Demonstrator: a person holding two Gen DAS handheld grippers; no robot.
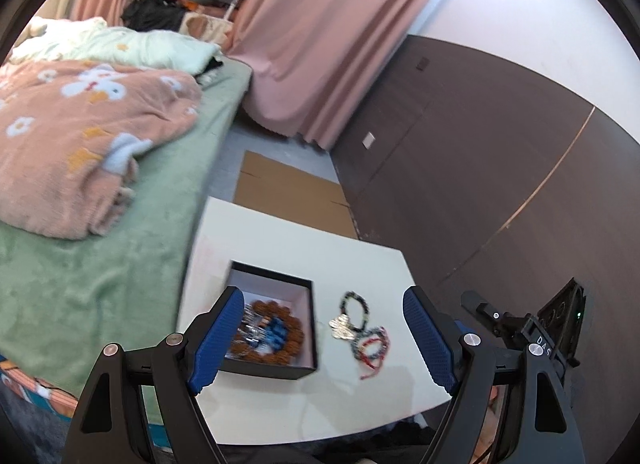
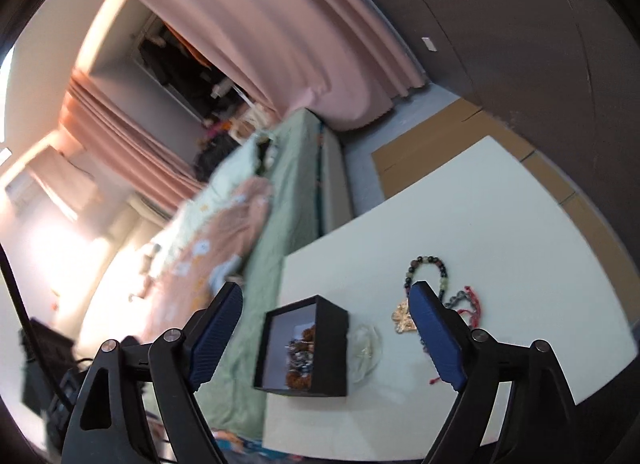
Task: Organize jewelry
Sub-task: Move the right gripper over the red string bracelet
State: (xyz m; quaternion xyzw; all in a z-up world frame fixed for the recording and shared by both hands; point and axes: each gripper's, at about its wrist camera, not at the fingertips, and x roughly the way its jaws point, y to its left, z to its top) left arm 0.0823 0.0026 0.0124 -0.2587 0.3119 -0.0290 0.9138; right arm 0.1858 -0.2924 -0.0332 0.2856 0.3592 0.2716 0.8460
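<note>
A black open box (image 1: 276,326) sits on the white table (image 1: 328,248) and holds a brown bead bracelet (image 1: 294,328) and blue and silver pieces. To its right lie a dark bead bracelet (image 1: 354,306), a gold pendant (image 1: 342,326) and red and blue cord bracelets (image 1: 372,344). My left gripper (image 1: 324,340) is open and empty above the table's near edge. In the right wrist view the box (image 2: 304,348), the dark bead bracelet (image 2: 428,268), the gold pendant (image 2: 404,318) and a clear bag (image 2: 364,348) show. My right gripper (image 2: 328,336) is open and empty.
A bed with a green sheet (image 1: 100,272) and a pink flowered blanket (image 1: 80,132) runs along the table's left side. Flat cardboard (image 1: 288,192) lies on the floor beyond the table. Pink curtains (image 1: 320,44) and a dark wall panel (image 1: 480,144) stand behind.
</note>
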